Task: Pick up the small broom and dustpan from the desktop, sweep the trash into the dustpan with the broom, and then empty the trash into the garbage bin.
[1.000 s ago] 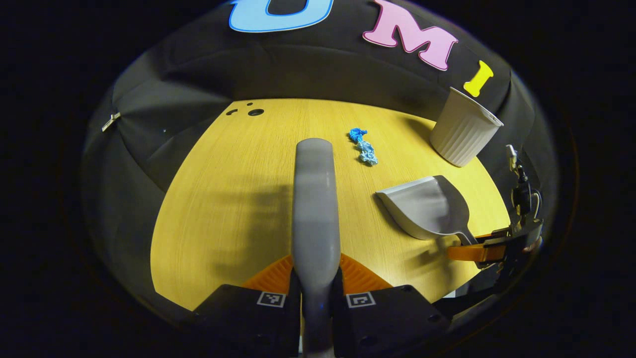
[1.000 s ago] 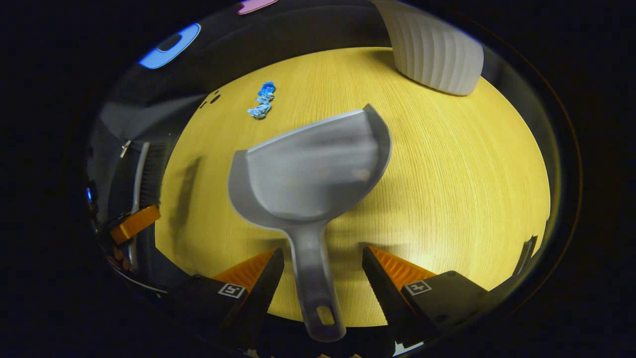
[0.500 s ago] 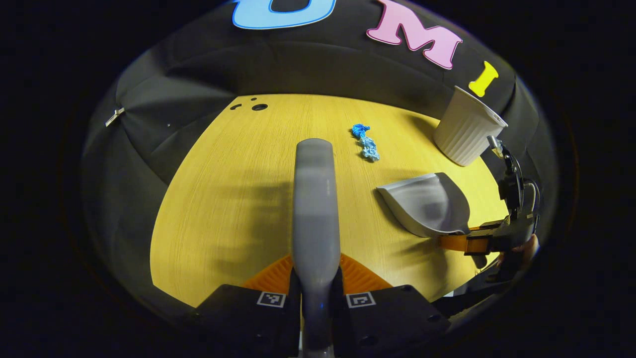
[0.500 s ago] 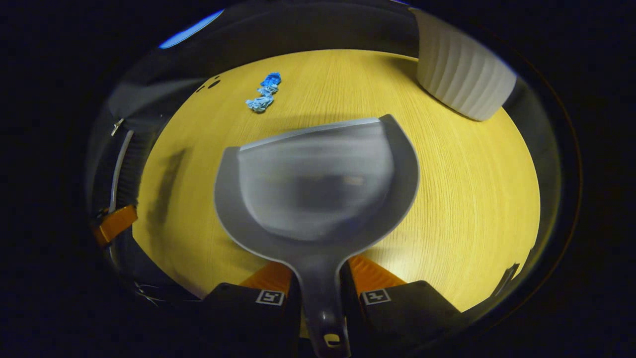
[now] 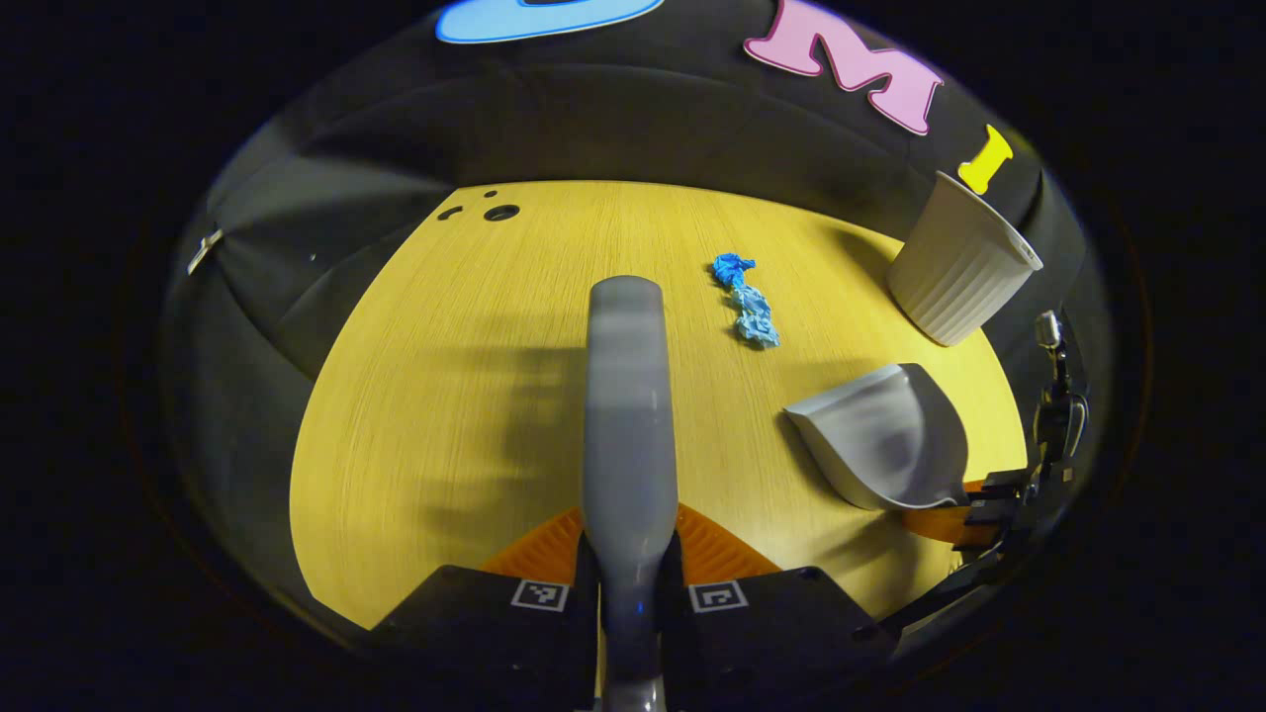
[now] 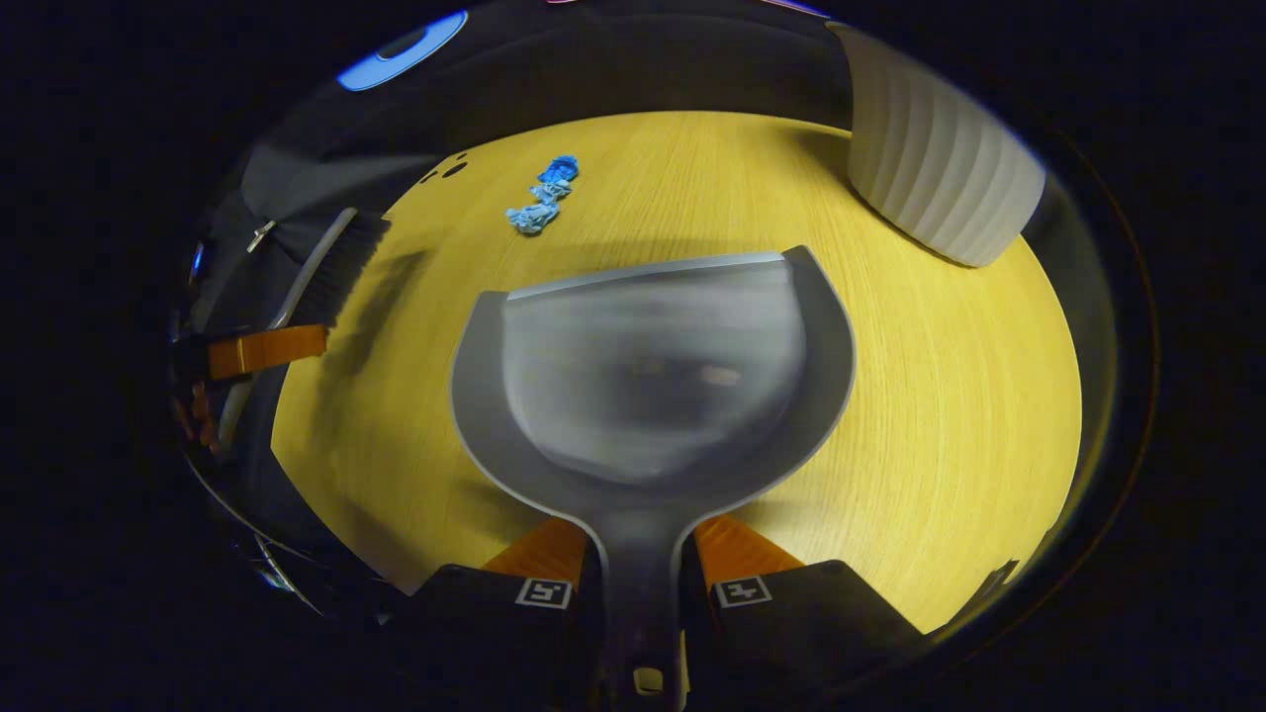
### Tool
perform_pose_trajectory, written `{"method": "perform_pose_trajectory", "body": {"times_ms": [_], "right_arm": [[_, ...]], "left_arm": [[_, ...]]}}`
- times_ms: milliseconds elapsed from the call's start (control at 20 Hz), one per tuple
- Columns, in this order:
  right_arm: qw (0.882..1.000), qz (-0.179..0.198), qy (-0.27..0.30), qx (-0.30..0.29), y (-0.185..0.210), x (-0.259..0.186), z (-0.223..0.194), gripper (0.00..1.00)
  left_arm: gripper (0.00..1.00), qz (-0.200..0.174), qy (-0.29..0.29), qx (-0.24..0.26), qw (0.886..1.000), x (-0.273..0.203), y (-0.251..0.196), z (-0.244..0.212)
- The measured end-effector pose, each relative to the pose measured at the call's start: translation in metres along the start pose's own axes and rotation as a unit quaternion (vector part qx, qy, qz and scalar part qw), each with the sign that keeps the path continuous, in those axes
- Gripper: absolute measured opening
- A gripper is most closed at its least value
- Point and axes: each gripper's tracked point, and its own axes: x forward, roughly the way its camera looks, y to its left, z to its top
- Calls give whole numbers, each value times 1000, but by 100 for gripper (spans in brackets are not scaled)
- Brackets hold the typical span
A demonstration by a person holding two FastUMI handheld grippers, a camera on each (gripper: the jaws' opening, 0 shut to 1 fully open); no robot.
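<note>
Right gripper view: right gripper point(image 6: 638, 583) is now clamped on the dustpan point(image 6: 648, 371) handle, both fingers pressed against it. One second ago the fingers stood wide apart either side of the handle; half a second ago they had closed. Pan also sits squarer to the camera than before, mouth facing the trash point(image 6: 542, 198), and its cast shadow on the desktop point(image 6: 940, 396) suggests it's lifted, though I can't confirm clearance.

Left gripper view: left gripper point(image 5: 630, 578) is clamped on the broom point(image 5: 626, 415) handle, same as a second ago. From this view the dustpan point(image 5: 880, 435) has shifted slightly right and nearer the table edge, with the right gripper point(image 5: 974, 504) behind it. In the right gripper view the bristle end of the broom point(image 6: 341, 262) hangs over the desktop's left edge, with the left gripper point(image 6: 262, 348) below it.

Meaning: pickup step looks done for both tools. Next is sweeping, not started; trash is well apart from both the pan lip and the bristles.

Count:
- 1 broom
- 1 dustpan
- 1 garbage bin point(image 5: 961, 262), white ribbed, upright at the far right corner
- 1 cluster of crumpled blue trash point(image 5: 749, 302), roughly three bits lying touching in a line
- 2 grippers
</note>
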Motion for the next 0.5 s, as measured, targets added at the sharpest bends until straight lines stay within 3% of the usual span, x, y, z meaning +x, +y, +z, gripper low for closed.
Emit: {"method": "perform_pose_trajectory", "body": {"times_ms": [50,200,500], "right_arm": [[1000,0,-6,-8,-5,-4,5,37],[999,-1,-25,-46,-15,-16,20,37],[995,4,-28,-93,-31,-18,32,37]], "left_arm": [[34,4,3,8,1000,11,1,11],[30,10,16,43,999,46,1,47],[30,13,42,164,985,114,-15,107]]}}
